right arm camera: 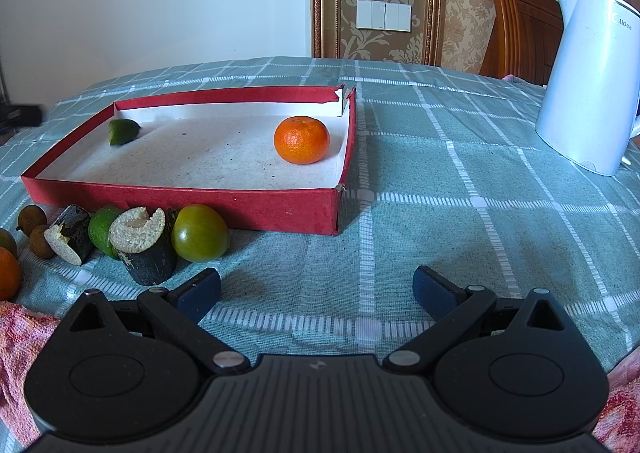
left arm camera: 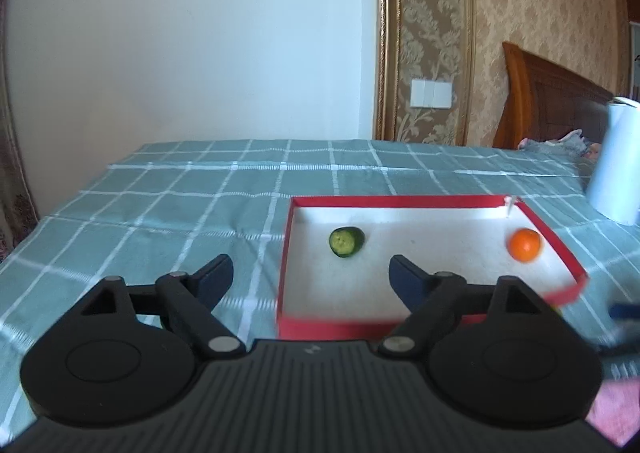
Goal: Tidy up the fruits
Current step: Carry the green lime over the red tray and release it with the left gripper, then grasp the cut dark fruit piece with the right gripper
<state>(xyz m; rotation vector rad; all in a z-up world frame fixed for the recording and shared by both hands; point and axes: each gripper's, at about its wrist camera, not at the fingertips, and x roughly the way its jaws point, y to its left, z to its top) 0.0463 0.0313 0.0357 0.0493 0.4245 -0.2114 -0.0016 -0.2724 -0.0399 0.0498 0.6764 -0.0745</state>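
Fruit sits partly sorted: inside the red box (right arm camera: 256, 209) lie 1 orange (right arm camera: 301, 140) near the right wall and 1 green cucumber piece (left arm camera: 346, 241) towards the far left corner, well apart. Left tongs (left arm camera: 311, 269) are spread wide with nothing between them, over the box's near left edge. Right tongs (right arm camera: 317, 289) are also spread and empty, above the checked cloth of the tabletop (right arm camera: 460, 189). Outside the box, against its front wall, rest a green tomato (right arm camera: 200, 232), 2 dark cut pieces (right arm camera: 146, 243) and a lime (right arm camera: 102, 228). A white kettle (right arm camera: 588, 85) stands at the right.
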